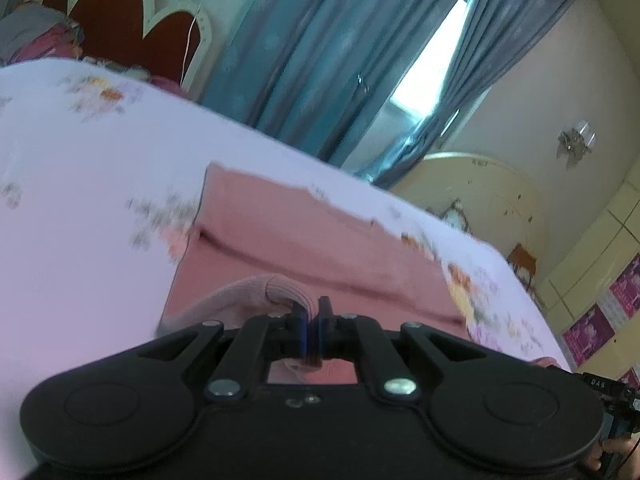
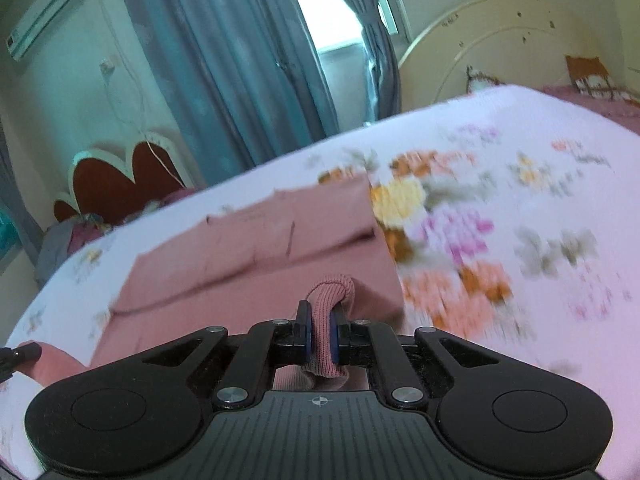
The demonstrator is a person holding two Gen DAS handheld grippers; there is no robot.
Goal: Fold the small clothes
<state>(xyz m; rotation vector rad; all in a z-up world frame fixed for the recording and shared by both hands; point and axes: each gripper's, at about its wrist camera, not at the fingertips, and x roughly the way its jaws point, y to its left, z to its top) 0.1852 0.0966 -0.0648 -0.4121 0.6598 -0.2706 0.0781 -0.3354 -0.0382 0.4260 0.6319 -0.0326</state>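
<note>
The left gripper [image 1: 313,320] has its jaws drawn almost together, pinching a ribbed edge of the pink garment [image 1: 304,248] that bunches up just left of the fingers. The right gripper [image 2: 321,330] is likewise clamped, its blue-edged pads squeezing a rolled ribbed hem of the same pink garment [image 2: 256,256], which loops up over the fingertips and hangs out below them. Beyond both grippers the rest of the garment lies partly folded on the bedsheet [image 1: 92,168], a pale sheet printed with orange, yellow and purple flowers [image 2: 460,216], with one layer lapped over another and a straight far edge. In the left wrist view the other gripper's body [image 1: 608,400] shows at the lower right corner with a bit of the person's hand [image 1: 616,450] beneath it. Farther out stand blue-grey curtains [image 2: 224,64] with a bright gap of window, a red scalloped headboard [image 1: 120,20], a cream round headboard [image 2: 500,36] and a wall air conditioner [image 2: 44,12].
</note>
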